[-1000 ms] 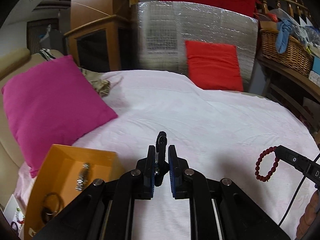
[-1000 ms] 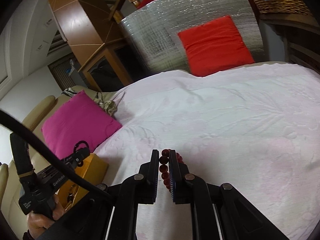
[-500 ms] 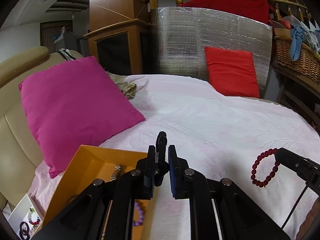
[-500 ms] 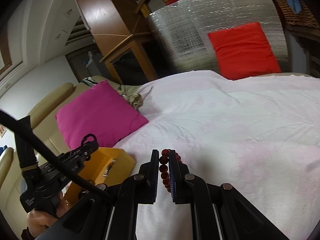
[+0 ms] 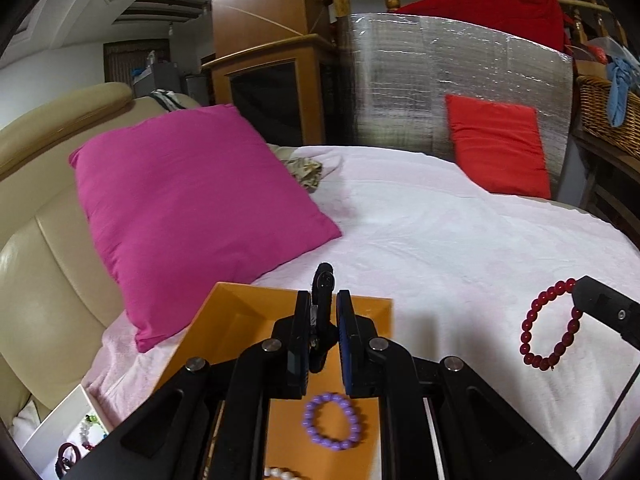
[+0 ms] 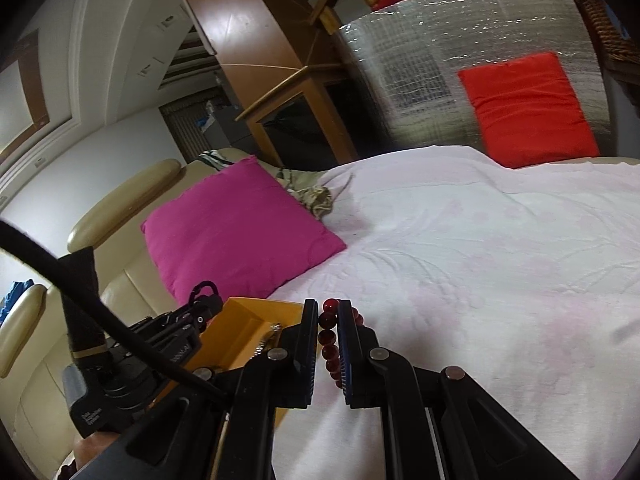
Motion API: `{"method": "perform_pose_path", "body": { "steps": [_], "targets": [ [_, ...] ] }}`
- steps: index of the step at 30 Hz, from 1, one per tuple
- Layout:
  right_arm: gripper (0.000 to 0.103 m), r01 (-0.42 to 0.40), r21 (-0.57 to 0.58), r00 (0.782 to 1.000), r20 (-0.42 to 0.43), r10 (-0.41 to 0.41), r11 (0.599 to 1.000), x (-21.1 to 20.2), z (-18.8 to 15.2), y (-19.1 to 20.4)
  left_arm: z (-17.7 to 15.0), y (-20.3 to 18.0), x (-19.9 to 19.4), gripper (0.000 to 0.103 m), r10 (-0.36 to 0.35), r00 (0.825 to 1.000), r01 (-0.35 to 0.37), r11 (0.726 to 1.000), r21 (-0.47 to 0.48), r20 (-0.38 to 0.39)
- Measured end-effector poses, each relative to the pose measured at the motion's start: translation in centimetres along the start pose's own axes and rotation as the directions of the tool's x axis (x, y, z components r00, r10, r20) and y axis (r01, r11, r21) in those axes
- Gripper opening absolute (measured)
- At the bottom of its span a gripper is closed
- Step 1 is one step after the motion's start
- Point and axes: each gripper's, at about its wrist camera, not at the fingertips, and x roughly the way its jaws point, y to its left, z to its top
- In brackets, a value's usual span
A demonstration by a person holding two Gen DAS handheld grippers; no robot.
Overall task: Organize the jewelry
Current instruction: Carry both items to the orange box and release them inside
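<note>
Right wrist view, red bead bracelet (image 6: 329,338) clamped edge-on in right gripper (image 6: 325,322)

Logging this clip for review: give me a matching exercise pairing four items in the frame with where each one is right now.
Things:
1. red bead bracelet
2. purple bead bracelet
3. black loop-shaped piece
4. magenta pillow

Places:
A. lying inside the orange tray
B. clamped in the left gripper
C. leaning on the beige sofa back beyond the tray
D. hanging from the right gripper over the white sheet

Pairs: 1-D, 2-A, 3-B, 4-C
</note>
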Motion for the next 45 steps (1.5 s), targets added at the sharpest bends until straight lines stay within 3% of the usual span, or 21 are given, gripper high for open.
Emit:
{"method": "perform_pose_path", "body": {
  "steps": [16, 32, 39, 45],
  "targets": [
    [0.011, -0.102, -0.036, 0.994, -0.028, 0.101, 0.994, 2.6, -0.8, 4.4, -0.9, 4.5, 1.5, 0.013, 0.074, 0.997, -0.075, 0.997, -0.025, -0.031],
    [0.011, -0.165, -0.044, 0.982, -0.102, 0.16, 0.985, 4.4, -2.1, 5.9, -1.7, 6.9, 5.0, 0.013, 0.09, 0.99, -0.093, 0.995, -0.024, -0.112],
    [0.011, -0.258, -0.043, 0.954, -0.167, 0.248, 0.965, 4.4, -3.3, 7.3, -2.6, 8.8, 7.1, 0.013, 0.004, 0.977, -0.011, 0.999, -0.031, -0.211],
    [0.011, -0.374, -0.023, 0.897, -0.264, 0.355, 0.927, 4.5, -5.5, 9.5, -3.2, 10.6, 7.9, 0.013, -0.016, 0.965, -0.002, 0.998, -0.069, -0.261]
  ]
}}
